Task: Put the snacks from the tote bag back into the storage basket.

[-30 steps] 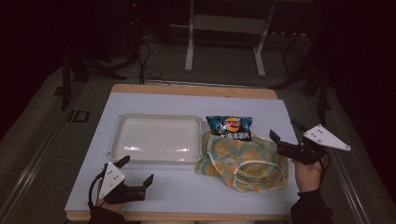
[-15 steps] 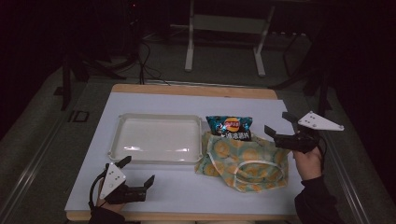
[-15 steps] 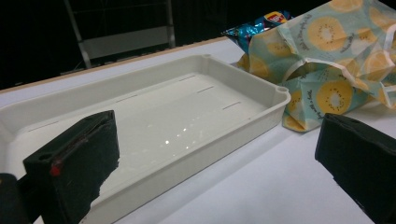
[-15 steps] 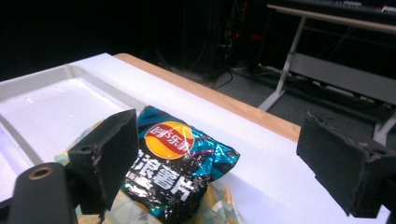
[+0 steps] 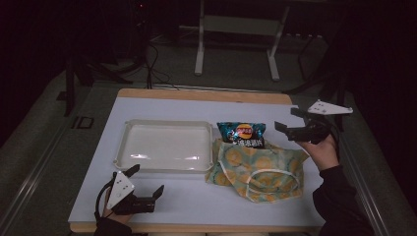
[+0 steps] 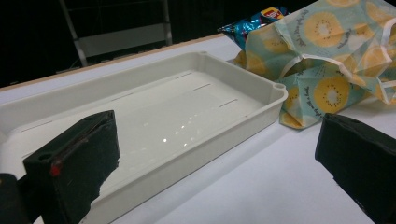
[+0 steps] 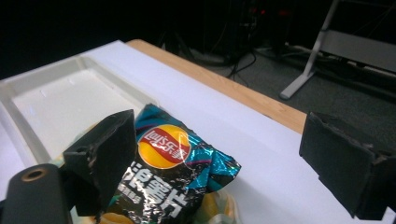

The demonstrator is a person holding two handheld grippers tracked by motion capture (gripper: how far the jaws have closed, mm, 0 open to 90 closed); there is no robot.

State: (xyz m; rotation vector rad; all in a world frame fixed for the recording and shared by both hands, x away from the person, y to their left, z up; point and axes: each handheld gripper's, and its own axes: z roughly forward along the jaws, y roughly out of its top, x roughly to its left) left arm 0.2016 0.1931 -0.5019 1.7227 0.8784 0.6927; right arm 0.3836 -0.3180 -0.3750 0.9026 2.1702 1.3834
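Having swung up and inward from the table's right edge over the last second, right gripper (image 5: 294, 124) now hovering with fingers (image 7: 105, 154) spread wide and nothing between them, poised just above and beside the chip bag (image 5: 241, 134); in the right gripper view, bag (image 7: 170, 179) lying straight ahead between the two pads, crumpled top corner nearest the left-hand pad, not yet touched. Judging from that shift, lining up for a grab on the bag, probably to draw it out. Just below the fingers, bag's lower end tucked into the mouth of the kiwi-print cloth pouch (image 5: 259, 169), upper end poking out toward the far side of the table. Farther out beyond the bag, white tray (image 5: 129, 133) sitting bare, close beside the pouch. Well away at the near edge, left gripper (image 5: 147, 184) resting about where it was, fingers (image 6: 77, 161) likewise spread and holding nothing, facing the tray's near rim (image 6: 196, 161) with the pouch (image 6: 322, 70) off past its right-hand pad
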